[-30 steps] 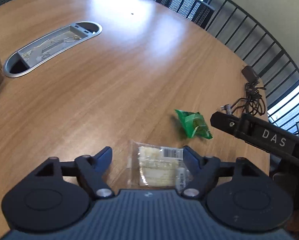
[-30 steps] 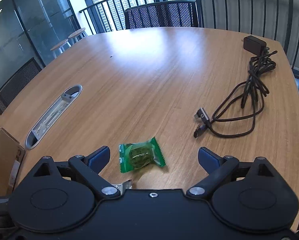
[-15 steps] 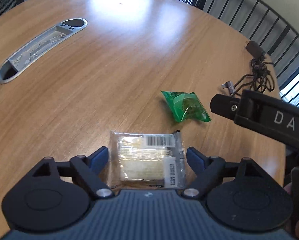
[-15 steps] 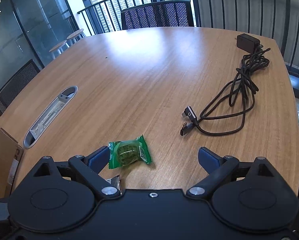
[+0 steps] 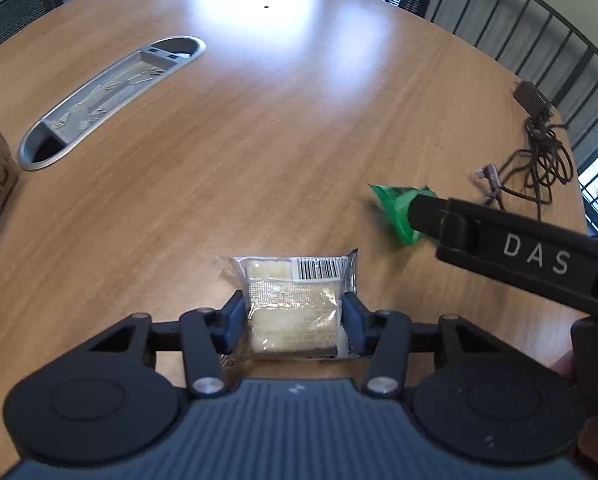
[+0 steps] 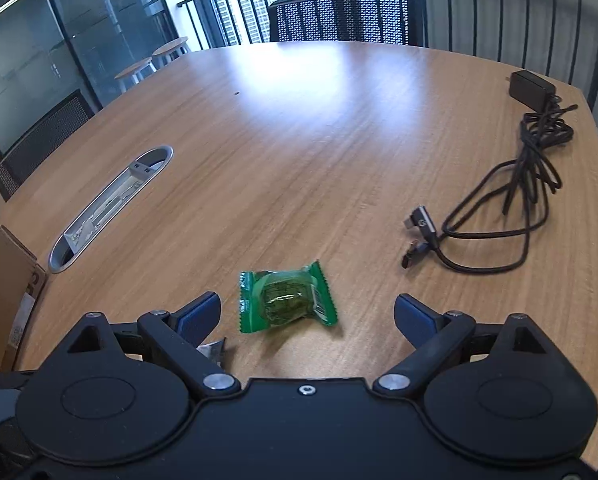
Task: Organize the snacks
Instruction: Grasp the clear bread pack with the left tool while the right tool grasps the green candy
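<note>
Closing in on the clear snack packet point(image 5: 293, 304), the left tool point(image 5: 293, 320) has its blue pads pressed against both sides of the wrapper, its jaws having just narrowed around it, so it is clenched on that packet, which lies flat on the wooden worktop point(image 5: 259, 140) right at the near edge of the view, barcode end pointing away. Over to the right, the right tool point(image 6: 307, 316) hovers with its jaws spread wide and released, nothing pinched, and the green snack packet point(image 6: 287, 300) sits on the worktop between its two fingers, closer to the left finger point(image 6: 199, 314) and touching neither. From the left camera, that same green packet point(image 5: 395, 208) peeks out from behind the right tool's dark arm. Farther right lies a coiled black cable point(image 6: 511, 196) with its charger block at the far end. An oval metal cable port point(image 6: 107, 208) is set in the worktop at the left, and a cardboard box point(image 6: 3, 276) stands at the near left edge.
</note>
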The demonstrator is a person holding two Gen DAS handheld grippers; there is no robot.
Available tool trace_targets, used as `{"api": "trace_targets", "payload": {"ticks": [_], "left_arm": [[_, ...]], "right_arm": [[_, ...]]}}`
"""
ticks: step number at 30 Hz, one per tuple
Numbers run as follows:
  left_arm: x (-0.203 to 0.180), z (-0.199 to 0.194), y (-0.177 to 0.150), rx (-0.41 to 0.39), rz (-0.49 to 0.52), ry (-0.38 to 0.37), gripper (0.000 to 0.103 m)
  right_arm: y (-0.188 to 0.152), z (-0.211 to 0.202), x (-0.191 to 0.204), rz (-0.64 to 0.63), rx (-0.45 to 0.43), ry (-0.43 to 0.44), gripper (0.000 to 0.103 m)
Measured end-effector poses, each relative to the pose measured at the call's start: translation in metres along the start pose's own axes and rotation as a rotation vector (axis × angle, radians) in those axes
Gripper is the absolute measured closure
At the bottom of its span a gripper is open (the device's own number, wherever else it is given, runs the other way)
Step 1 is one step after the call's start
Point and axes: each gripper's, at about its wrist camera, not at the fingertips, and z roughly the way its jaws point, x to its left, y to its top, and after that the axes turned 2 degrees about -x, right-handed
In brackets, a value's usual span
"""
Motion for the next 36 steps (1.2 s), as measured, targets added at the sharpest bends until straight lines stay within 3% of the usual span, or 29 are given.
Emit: {"api": "trace_targets", "payload": {"ticks": [8, 11, 12, 13, 14, 16, 24, 36], "left_arm": [[0.042, -0.009, 0.007, -0.007, -0.054, 0.008, 0.054], [0.057, -0.013, 0.009, -0.01, -0.067, 0.009, 0.054], [0.062, -0.014, 0.01, -0.011, -0.071, 0.01, 0.054], [0.067, -0.016, 0.011, -0.013, -0.075, 0.012, 0.054], [0.072, -0.018, 0.012, -0.016, -0.077, 0.014, 0.054], [0.079, -0.022, 0.015, -0.022, -0.079, 0.016, 0.054], [0.107, -0.047, 0.029, -0.05, -0.083, -0.015, 0.054], [0.155, -0.102, 0.048, -0.118, -0.096, -0.053, 0.054]], "right_arm": [[0.005, 0.02, 0.014, -0.041, 0.018, -0.014, 0.022], [0.006, 0.027, 0.018, -0.056, 0.028, -0.033, 0.031], [0.006, 0.029, 0.019, -0.062, 0.032, -0.038, 0.037], [0.006, 0.03, 0.02, -0.067, 0.039, -0.04, 0.052], [0.006, 0.031, 0.022, -0.074, 0.046, -0.05, 0.061], [0.006, 0.029, 0.025, -0.078, 0.049, -0.052, 0.069], [0.011, -0.001, 0.054, -0.069, 0.01, -0.039, 0.073], [0.034, -0.035, 0.141, -0.083, -0.058, 0.013, 0.073]]}}
